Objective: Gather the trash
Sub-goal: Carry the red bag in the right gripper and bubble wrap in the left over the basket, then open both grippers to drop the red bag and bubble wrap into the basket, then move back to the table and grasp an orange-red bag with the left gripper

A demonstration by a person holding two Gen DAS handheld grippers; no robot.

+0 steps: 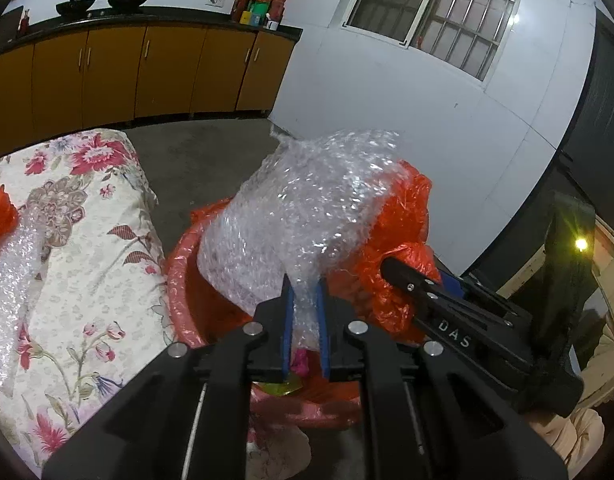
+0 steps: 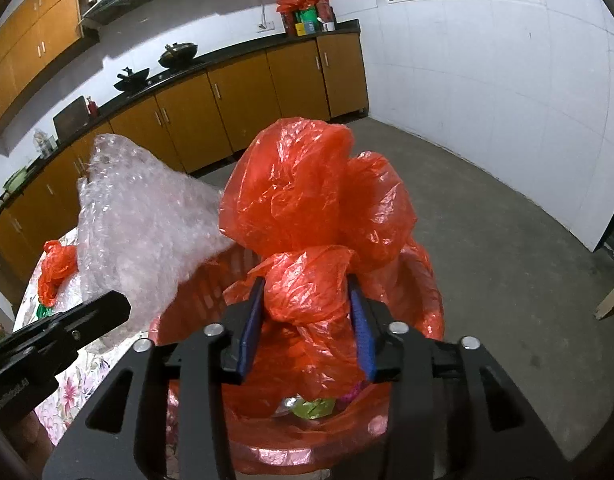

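Bubble wrap (image 1: 303,216) sits pinched between your left gripper (image 1: 305,300) pads, held up over the red bin (image 1: 179,276) beside the floral-covered table (image 1: 87,248). Your right gripper (image 2: 307,312) brackets a bunched orange plastic bag (image 2: 307,208) above the same bin, pads against its sides. Colourful wrappers (image 2: 311,406) lie inside the bin.
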